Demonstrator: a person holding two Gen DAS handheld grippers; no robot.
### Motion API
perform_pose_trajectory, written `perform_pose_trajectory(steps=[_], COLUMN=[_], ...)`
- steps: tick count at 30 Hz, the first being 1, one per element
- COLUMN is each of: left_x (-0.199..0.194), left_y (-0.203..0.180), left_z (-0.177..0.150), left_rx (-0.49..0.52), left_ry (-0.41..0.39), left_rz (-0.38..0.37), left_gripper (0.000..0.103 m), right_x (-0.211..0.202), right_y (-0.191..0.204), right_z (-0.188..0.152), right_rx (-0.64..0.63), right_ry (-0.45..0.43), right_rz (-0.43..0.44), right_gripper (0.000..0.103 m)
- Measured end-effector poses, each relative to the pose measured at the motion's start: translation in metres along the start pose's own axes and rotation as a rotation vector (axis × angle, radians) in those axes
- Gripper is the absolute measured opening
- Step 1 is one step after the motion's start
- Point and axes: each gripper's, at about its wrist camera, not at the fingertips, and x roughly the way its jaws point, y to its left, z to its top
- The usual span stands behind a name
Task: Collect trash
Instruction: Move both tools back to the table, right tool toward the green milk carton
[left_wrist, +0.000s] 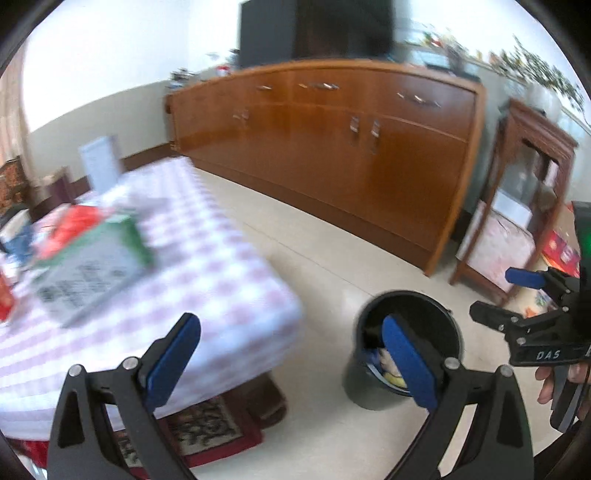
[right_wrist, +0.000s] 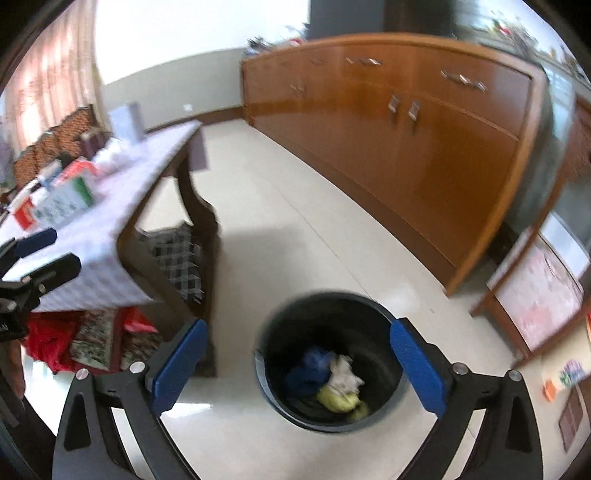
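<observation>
A black trash bin (right_wrist: 332, 362) stands on the tiled floor and holds blue, white and yellow trash (right_wrist: 332, 380). My right gripper (right_wrist: 295, 358) is open and empty, just above and in front of the bin. The bin also shows in the left wrist view (left_wrist: 406, 343), behind my left gripper (left_wrist: 291, 354), which is open and empty between the table corner and the bin. A green and white box (left_wrist: 96, 266) and red packets (left_wrist: 70, 229) lie on the checked tablecloth (left_wrist: 207, 258). The right gripper shows at the right edge of the left wrist view (left_wrist: 517, 291), open.
A long wooden sideboard (left_wrist: 332, 147) runs along the back wall. A small wooden stand (left_wrist: 517, 221) is to its right. The table (right_wrist: 110, 229) stands left of the bin, with red items and a patterned mat (right_wrist: 92, 339) under it.
</observation>
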Motion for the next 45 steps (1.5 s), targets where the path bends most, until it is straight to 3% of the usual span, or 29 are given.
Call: perform_pose_trajectory(steps=[7, 16, 27, 37, 45], left_x=[-0.043, -0.082, -0.111, -0.108, -0.090], left_y=[0.080, 0.174, 0.253, 0.280, 0.279], left_z=[-0.008, -0.037, -0.072, -0.088, -0.083], left_rx=[-0.113, -0.242, -0.358, -0.388, -0.370], left_ry=[-0.064, -0.086, -0.081, -0.055, -0.041], left_rz=[0.115, 0.288, 0.397, 0.401, 0.371], left_gripper=[0.100, 0.100, 0.100, 0.100, 0.100], right_x=[0.002, 0.007, 0.029, 0.076, 0.095], right_y=[0.090, 0.203, 0.321, 0.369, 0.344], right_z=[0.034, 0.057, 0.069, 0.094, 0.108], right_rx=[-0.109, -0.177, -0.217, -0.151, -0.209], right_ry=[-0.036, -0.059, -0.074, -0.035, -0.072], right_rz=[0.104, 0.235, 0.295, 0.212, 0.175], right_gripper=[0.103, 0.103, 0.103, 0.103, 0.103])
